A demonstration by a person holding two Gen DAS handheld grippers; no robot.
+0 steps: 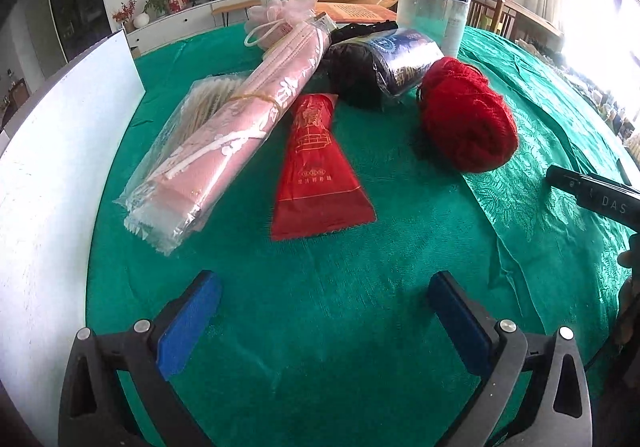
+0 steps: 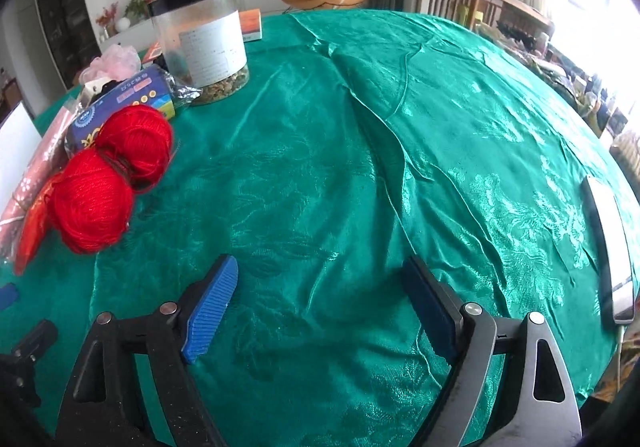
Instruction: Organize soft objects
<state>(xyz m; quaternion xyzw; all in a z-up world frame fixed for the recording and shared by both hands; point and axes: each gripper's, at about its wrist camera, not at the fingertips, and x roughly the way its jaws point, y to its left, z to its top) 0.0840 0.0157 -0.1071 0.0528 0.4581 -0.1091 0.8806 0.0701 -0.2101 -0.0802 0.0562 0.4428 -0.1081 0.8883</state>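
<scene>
On the bench's glossy, wrinkled green damask cloth [image 1: 340,307] lie a fuzzy red yarn skein [image 1: 466,115], a crinkly red foil pouch [image 1: 318,171] with unreadable gold print and a plastic-wrapped pink bundle [image 1: 224,135], while the left gripper [image 1: 324,323] and right gripper [image 2: 316,311] hold ribbed blue fingers [image 1: 188,323] spread wide, empty.

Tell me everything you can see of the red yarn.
The red yarn is a fuzzy, soft-looking wool skein pinched at its middle by a dark band into two rounded lobes. It lies on its side on the green tablecloth, its far lobe against the blue-labelled pack. No gripper touches it.
</scene>
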